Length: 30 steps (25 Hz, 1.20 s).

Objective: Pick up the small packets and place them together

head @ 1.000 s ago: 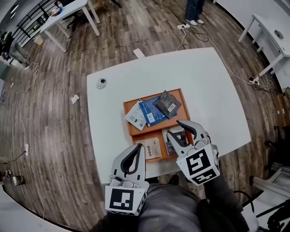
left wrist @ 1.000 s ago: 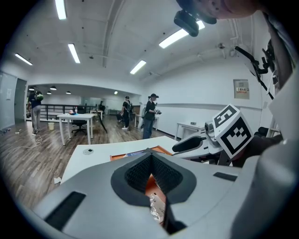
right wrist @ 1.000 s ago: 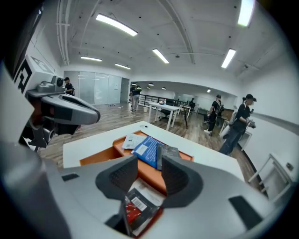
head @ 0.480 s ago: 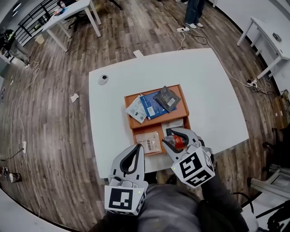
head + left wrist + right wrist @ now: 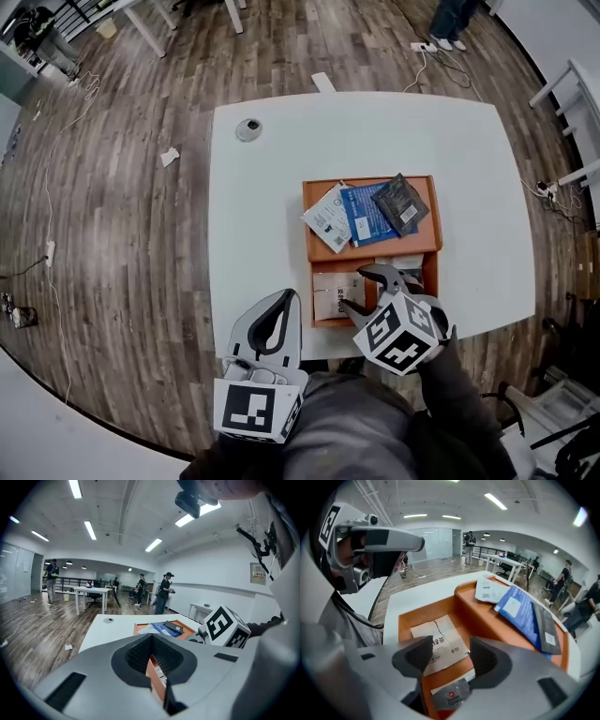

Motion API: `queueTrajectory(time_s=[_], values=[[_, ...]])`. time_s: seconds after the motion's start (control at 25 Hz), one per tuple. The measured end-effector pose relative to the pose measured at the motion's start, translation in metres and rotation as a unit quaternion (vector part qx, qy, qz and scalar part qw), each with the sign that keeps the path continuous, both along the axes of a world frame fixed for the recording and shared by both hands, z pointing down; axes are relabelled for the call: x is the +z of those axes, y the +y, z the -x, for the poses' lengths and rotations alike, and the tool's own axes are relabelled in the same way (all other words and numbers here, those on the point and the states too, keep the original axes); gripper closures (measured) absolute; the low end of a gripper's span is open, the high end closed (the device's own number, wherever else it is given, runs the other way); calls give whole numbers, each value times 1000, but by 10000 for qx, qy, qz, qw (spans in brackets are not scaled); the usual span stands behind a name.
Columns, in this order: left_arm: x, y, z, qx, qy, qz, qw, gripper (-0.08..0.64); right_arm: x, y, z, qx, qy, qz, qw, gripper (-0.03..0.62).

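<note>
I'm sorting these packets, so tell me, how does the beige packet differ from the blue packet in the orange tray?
The beige packet is paper-coloured with dark print; the blue packet is bright blue with a pale label. The beige packet lies in the orange tray's near section, the blue packet in its far section. A dark packet overlaps the blue packet; the beige packet's face is mostly uncovered. Both lie flat.

Bright, even light from ceiling strip lamps (image 5: 89, 529) high above the white table (image 5: 262, 206), which glares slightly. Shadows beside the table are faint. Gripper views bend toward dark edges; the right gripper (image 5: 451, 654) looks soft-focused.
</note>
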State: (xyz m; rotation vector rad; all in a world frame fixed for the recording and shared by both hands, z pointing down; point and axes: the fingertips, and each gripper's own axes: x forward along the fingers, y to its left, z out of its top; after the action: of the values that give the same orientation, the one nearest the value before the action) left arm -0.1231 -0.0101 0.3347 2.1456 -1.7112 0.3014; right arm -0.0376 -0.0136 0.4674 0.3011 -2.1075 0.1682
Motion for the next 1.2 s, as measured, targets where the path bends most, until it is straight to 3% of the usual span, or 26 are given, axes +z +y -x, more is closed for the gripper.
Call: queueTrajectory(time_s=[0.12, 0.4, 0.44, 0.48, 0.56, 0.88, 1.2], values=[[7, -8, 9, -91, 29, 53, 9999, 560, 17, 2, 5, -238, 256, 276, 9990, 318], [19, -21, 16, -190, 83, 174, 9996, 560, 23, -3, 3, -397, 375, 177, 9984, 322], [19, -21, 15, -181, 86, 184, 9996, 560, 23, -3, 2, -434, 392, 116, 9982, 391], [19, -22, 14, -168, 87, 183, 9997, 560, 23, -2, 2, -470, 412, 45, 9980, 529], [18, -22, 11, -136, 82, 172, 9997, 560, 23, -1, 2, -521, 439, -117, 9976, 573], [-2, -7, -12, 54, -19, -58, 10000, 560, -24, 3, -5, -74, -205, -496, 9985, 581], [-37, 15, -63, 535, -153, -489, 9973, 560, -74, 21, -35, 311, -605, -1038, 9923, 581]])
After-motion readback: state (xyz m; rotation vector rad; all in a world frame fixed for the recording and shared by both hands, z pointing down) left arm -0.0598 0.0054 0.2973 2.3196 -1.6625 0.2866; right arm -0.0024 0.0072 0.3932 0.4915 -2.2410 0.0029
